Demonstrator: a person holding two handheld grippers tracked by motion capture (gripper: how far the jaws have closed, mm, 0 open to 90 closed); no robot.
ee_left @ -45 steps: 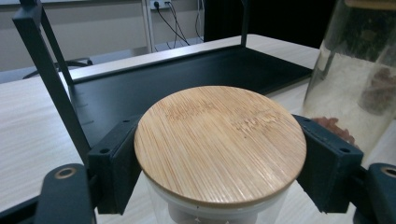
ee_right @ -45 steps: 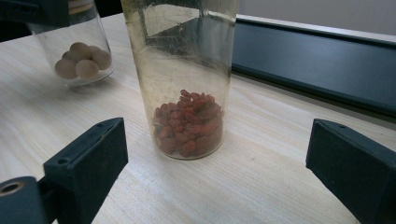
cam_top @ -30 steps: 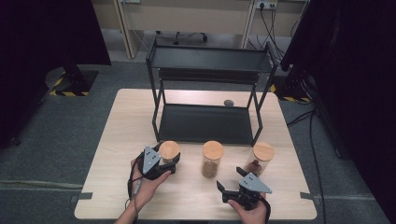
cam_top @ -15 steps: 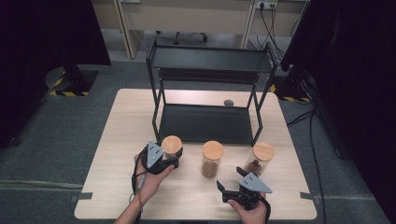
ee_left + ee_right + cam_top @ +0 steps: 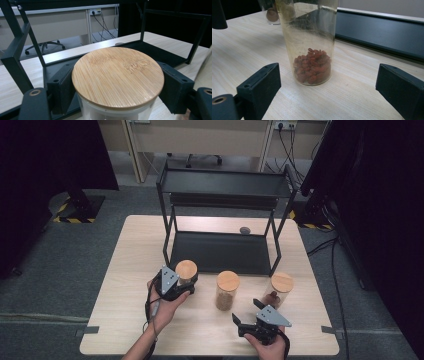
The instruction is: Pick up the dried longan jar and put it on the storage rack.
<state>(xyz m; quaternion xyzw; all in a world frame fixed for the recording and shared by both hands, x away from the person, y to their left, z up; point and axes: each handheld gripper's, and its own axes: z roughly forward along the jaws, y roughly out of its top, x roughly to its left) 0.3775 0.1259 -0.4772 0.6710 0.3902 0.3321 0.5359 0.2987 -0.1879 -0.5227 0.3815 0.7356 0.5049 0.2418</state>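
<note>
Our left tongs (image 5: 117, 100) grip a jar (image 5: 117, 75), its contents hidden, near the rack (image 5: 220, 251); right tongs (image 5: 332, 92) gape on open tabletop (image 5: 125, 285).

overhead cam looks down on the table (image 5: 150, 245); both claw cams sit low, close-up, sharing the black rack (image 5: 220, 220).

Left jaws clamped, right jaws wide

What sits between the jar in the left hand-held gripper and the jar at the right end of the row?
One jar with a bamboo lid, standing on the table between the held jar and the right jar, in the high view.
</note>
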